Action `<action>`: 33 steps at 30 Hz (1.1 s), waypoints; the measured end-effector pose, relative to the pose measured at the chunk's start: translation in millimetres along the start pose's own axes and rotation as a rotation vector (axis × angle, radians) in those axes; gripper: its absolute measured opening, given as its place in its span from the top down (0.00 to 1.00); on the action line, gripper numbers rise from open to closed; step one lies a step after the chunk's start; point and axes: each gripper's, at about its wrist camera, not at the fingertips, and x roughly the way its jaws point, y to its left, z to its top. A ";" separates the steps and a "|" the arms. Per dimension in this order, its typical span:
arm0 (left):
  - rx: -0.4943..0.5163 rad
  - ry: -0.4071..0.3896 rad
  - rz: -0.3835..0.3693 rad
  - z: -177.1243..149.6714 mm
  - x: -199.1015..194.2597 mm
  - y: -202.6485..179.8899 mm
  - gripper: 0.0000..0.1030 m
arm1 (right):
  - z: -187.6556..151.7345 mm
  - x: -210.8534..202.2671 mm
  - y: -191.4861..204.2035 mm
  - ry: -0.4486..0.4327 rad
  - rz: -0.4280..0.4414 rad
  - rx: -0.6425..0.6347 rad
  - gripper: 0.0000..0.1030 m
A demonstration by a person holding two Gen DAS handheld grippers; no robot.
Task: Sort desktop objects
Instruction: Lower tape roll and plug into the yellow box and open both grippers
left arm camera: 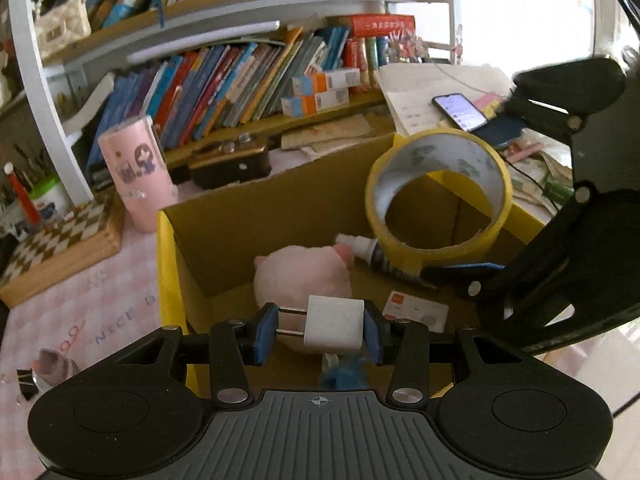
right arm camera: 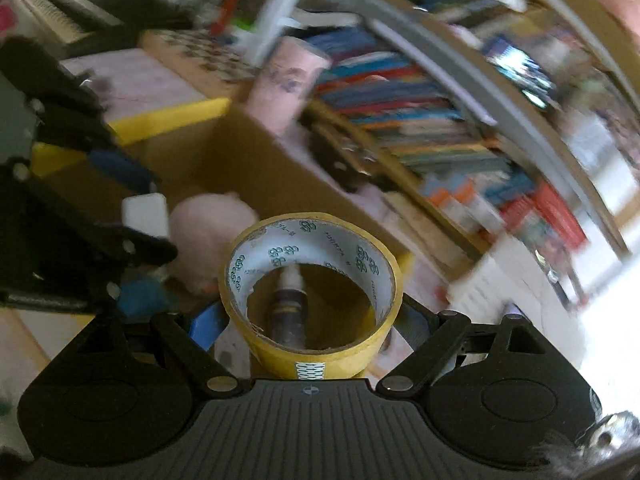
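A big cardboard box (left arm camera: 248, 216) with yellow edges sits on the counter (left arm camera: 100, 300), which has a pink cloth on it. Behind it is a shelf full of books (left arm camera: 224, 84).

Some things are already in the box: a soft pink plush toy (left arm camera: 300, 276), a small spray bottle (left arm camera: 360, 246) and a little card (left arm camera: 416, 312). So I think part of the sorting is done.

The right gripper (right arm camera: 316, 328) holds a yellow tape roll (right arm camera: 312, 288) over the box. Its jaws are spread wide and pinch the roll from both sides.

The left gripper (left arm camera: 320, 330) holds a small white charger plug (left arm camera: 334, 326) just over the box's near edge. Its jaws pinch the plug.

Both things look ready to go in next. Still out on the counter are a pink cup (left arm camera: 136, 172) and a checkered board (left arm camera: 60, 240) by the box's far left corner, and a black clip (left arm camera: 26, 382) near the front left edge. I cannot tell if those must go in too.
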 end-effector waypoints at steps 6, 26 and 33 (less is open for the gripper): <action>-0.038 0.055 -0.011 4.0 10.1 8.1 0.59 | 16.2 8.2 -0.5 0.016 0.107 -0.184 0.16; -0.024 0.120 -0.051 4.7 25.6 7.5 0.59 | 8.5 59.3 21.5 0.145 0.127 -0.610 0.16; -0.050 0.116 -0.044 4.7 27.4 7.5 0.54 | 10.0 79.8 23.6 0.202 0.183 -0.635 0.15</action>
